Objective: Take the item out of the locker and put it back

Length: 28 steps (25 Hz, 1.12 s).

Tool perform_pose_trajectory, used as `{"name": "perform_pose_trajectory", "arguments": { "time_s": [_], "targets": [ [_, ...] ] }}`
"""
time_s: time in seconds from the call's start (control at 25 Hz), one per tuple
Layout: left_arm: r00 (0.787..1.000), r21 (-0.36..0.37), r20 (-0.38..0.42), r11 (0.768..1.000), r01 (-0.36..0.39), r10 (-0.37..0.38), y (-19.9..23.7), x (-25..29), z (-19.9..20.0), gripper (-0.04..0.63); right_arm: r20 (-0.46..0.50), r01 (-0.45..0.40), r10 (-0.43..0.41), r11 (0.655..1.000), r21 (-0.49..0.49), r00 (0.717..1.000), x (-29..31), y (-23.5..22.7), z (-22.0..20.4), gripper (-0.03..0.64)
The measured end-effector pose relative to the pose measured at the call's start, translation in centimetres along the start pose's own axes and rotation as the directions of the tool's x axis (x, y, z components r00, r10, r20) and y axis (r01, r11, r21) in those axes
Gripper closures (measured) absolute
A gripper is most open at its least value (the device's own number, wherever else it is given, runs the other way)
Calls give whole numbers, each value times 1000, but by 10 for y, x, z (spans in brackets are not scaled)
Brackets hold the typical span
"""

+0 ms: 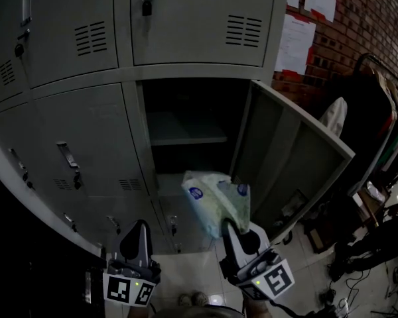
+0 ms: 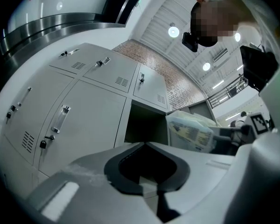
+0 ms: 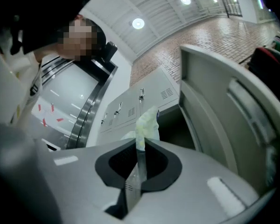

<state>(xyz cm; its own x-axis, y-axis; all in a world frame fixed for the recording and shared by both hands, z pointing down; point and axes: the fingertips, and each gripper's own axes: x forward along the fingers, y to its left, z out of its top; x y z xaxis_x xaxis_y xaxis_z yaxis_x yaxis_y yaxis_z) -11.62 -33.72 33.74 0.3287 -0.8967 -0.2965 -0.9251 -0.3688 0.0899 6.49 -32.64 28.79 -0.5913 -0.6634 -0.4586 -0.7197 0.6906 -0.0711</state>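
A bank of grey sheet-metal lockers (image 1: 79,131) fills the background. A red brick wall (image 1: 358,25) hung with a few white paper sheets (image 1: 295,42) runs off to its right, and a glossy white tiled floor (image 1: 199,270) lies below. Exactly one locker compartment (image 1: 186,131) stands open, dark inside, with a single flat metal shelf (image 1: 186,136) across it. Its one grey panelled door (image 1: 285,158) is swung out to the compartment's right. The closed doors around the compartment have slotted vents and slim metal handles, and one small dark padlock (image 1: 146,4) hangs on the door directly above it.

There is one item: a soft, crinkly plastic packet (image 1: 219,201), pale green and white with round blue marks. It hangs in the air outside the compartment, just in front of its lower edge and clear of the shelf.

There are two grippers, each grey-bodied with a marker cube. The right gripper (image 1: 231,227) is below the compartment's mouth. Its jaws are clamped almost fully together on the packet's thin bottom edge (image 3: 147,125), so the packet stands up above them. The left gripper (image 1: 138,229) is low and to the left of the compartment, in front of the closed doors. Its jaws are together with nothing between them, well apart from the packet (image 2: 191,132).
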Motion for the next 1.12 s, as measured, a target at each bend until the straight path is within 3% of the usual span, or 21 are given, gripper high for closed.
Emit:
{"name": "perform_pose_trajectory", "arguments": {
  "time_s": [0.12,0.24,0.4,0.6,0.76,0.8,0.84,0.88,0.92,1.12],
  "targets": [
    [1000,-14,-2,1000,-2,2,3,-1,-2,591,-61,46,-51,996,-71,997,64,-34,3,604],
    [1000,-18,-7,1000,-1,1,7,-2,-3,591,-148,98,-109,992,-74,983,136,-75,-9,604],
    [1000,-13,-1,999,-29,29,21,-7,2,591,-301,161,-201,975,-153,932,210,-121,-40,604],
    [997,14,12,997,-80,80,46,-14,10,591,-396,177,-267,952,-251,879,255,-145,-62,604],
    [994,15,16,994,-107,107,60,-17,13,590,-392,175,-258,956,-236,883,264,-144,-72,601],
    [994,14,16,994,-109,109,62,-17,13,591,-375,181,-256,958,-221,891,265,-143,-71,580],
    [994,13,16,994,-109,109,63,-16,13,591,-354,190,-252,961,-199,901,266,-143,-69,487],
    [994,12,15,994,-107,106,63,-14,12,591,-333,197,-245,965,-171,910,267,-143,-66,339],
    [995,10,14,995,-103,103,62,-13,12,591,-317,204,-241,968,-146,917,268,-144,-64,261],
    [997,-3,10,997,-82,82,57,-8,8,591,-295,225,-256,965,-135,920,260,-151,-58,256]
  ]
}}
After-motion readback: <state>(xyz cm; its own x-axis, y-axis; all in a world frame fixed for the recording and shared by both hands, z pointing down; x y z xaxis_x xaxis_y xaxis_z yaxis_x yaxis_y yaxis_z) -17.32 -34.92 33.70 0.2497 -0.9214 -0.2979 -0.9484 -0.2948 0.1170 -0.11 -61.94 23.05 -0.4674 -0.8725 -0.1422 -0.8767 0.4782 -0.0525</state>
